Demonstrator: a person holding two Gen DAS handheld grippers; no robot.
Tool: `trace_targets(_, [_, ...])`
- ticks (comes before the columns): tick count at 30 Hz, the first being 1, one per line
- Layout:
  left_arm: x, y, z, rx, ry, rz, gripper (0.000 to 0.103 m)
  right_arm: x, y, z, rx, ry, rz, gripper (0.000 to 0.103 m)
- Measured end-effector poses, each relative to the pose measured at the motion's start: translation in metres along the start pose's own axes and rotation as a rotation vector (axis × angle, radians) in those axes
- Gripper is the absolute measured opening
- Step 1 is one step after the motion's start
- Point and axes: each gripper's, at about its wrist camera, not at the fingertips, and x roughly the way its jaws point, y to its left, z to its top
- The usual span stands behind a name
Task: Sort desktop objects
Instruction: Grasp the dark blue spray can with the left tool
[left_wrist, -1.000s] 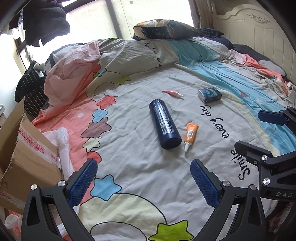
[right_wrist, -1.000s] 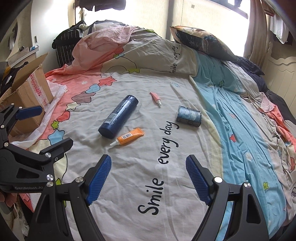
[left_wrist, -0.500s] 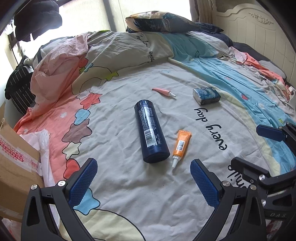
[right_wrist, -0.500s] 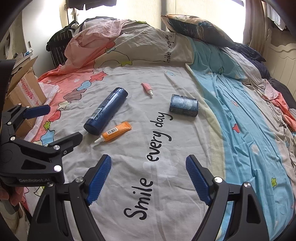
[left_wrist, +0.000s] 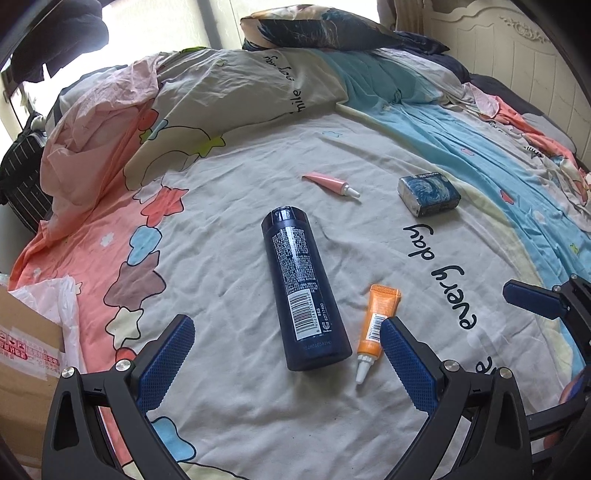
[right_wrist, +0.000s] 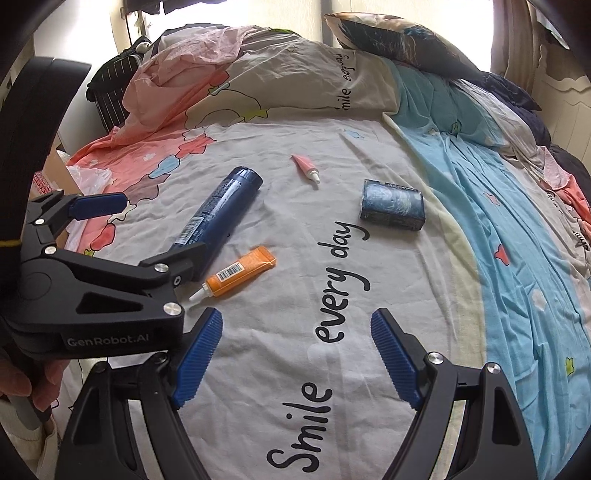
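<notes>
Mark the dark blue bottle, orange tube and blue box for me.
dark blue bottle (left_wrist: 301, 291), left wrist view, on its back label.
orange tube (right_wrist: 240, 272), right wrist view, on the body by the barcode.
blue box (right_wrist: 392, 205), right wrist view, on its printed top face.

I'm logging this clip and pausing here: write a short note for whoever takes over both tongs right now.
Left tongs: open, empty, low over the near end of the blue bottle.
Right tongs: open, empty, above the printed bedsheet.
On the sheet, apart from one another: bottle, orange tube beside it, pink tube and small blue box farther off.
Done: nothing gripped.
Left: all four items.
</notes>
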Motion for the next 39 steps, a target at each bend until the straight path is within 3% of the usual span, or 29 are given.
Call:
trace_targets(12, [0.027, 0.012, 0.004, -0.007, 0.029, 0.014, 0.103, 0.015, 0.009, 0.005, -0.018, 0.012, -0.02, 0.08])
trace_targets(21, [0.046, 0.014, 0.003, -0.031, 0.09, -0.095, 0.103, 0.023, 0.01, 0.006, -0.017, 0.026, -0.026, 0.08])
trace_targets(23, [0.05, 0.012, 0.003, -0.027, 0.094, -0.082, 0.103, 0.024, 0.011, 0.005, -0.015, 0.027, -0.022, 0.08])
trace_targets(25, [0.051, 0.009, 0.003, -0.019, 0.096, -0.076, 0.098, 0.027, 0.012, 0.005, -0.02, 0.035, -0.028, 0.08])
trace_targets(29, [0.052, 0.012, 0.002, -0.048, 0.13, -0.153, 0.073, 0.028, 0.012, 0.005, -0.008, 0.034, -0.014, 0.08])
trace_targets(33, [0.047, 0.015, 0.001, -0.055, 0.123, -0.145, 0.046, 0.026, 0.012, 0.007, 0.008, 0.024, -0.008, 0.08])
trace_targets(39, [0.042, 0.02, -0.005, -0.05, 0.124, -0.148, 0.043, 0.03, 0.018, 0.01, 0.026, 0.03, 0.025, 0.08])
